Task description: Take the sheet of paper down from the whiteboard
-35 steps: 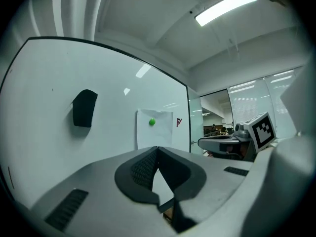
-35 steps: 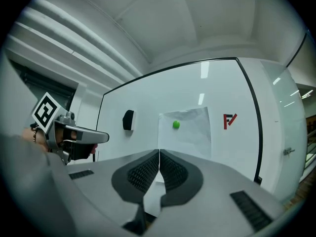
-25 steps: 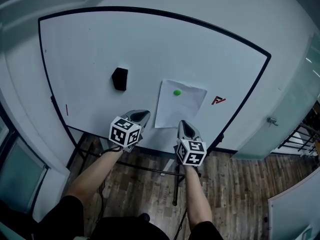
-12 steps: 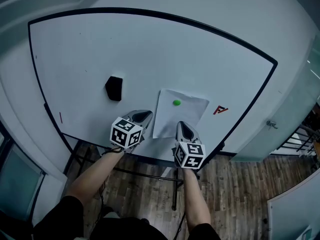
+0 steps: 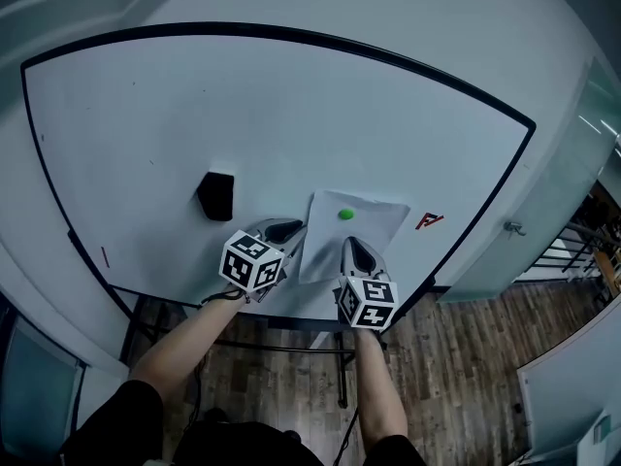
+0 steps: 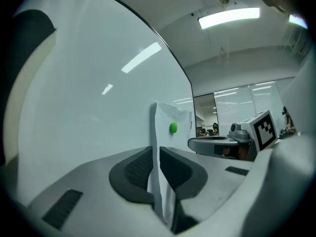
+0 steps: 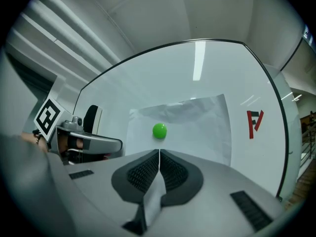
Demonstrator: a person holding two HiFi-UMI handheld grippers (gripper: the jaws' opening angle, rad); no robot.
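Observation:
A white sheet of paper [image 5: 349,234] hangs on the whiteboard [image 5: 291,124], pinned near its top by a round green magnet [image 5: 345,214]. My left gripper [image 5: 289,232] is shut on the sheet's left edge [image 6: 157,147], the paper running between its dark pads. My right gripper [image 5: 353,251] is shut on the sheet's bottom edge [image 7: 159,157]. From the right gripper view the paper [image 7: 197,125] bulges and creases near its top, below the magnet [image 7: 159,130]. Both grippers point level at the board.
A black eraser [image 5: 214,195] sticks to the board left of the sheet. A red mark [image 5: 428,221] sits to the sheet's right. Below the board stand its metal legs [image 5: 340,357] on a wooden floor. A glass partition [image 5: 572,212] stands at the right.
Both grippers have moved closer to the board and slightly up, keeping hold of the sheet. The board fills more of the head view, and the sheet's lower part is now covered by the grippers.

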